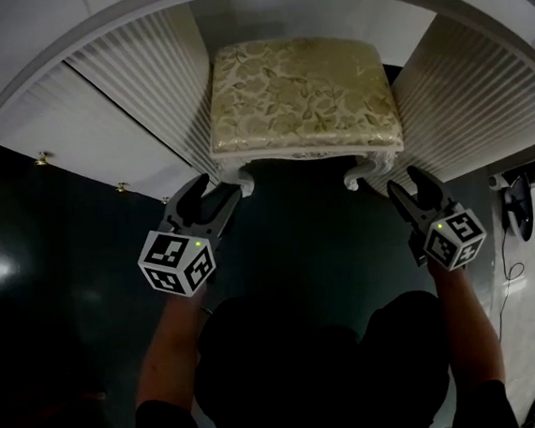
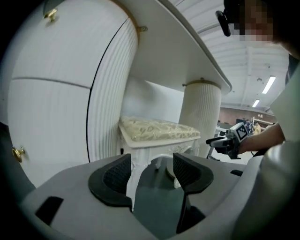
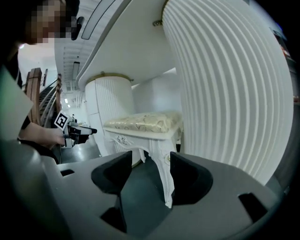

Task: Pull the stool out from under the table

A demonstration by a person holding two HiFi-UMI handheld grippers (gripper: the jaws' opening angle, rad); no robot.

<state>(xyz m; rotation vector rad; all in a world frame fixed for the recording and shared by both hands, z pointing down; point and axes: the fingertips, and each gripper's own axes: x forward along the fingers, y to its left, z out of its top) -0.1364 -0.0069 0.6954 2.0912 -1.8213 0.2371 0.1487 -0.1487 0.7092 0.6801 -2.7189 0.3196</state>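
Note:
The white carved stool with a gold floral cushion stands in the knee gap of the white table, its front part out from under the top. My left gripper is open at the stool's front left leg; that leg shows in the gap close to the left pad, with no pinch visible. Open too, my right gripper is at the front right leg, which stands between its jaws near the right pad. Each gripper appears in the other's view, the right gripper and the left gripper.
Fluted white pedestals flank the stool on both sides. Gold drawer knobs stick out at the left. The floor is dark and glossy. A black device with a cable lies at the far right.

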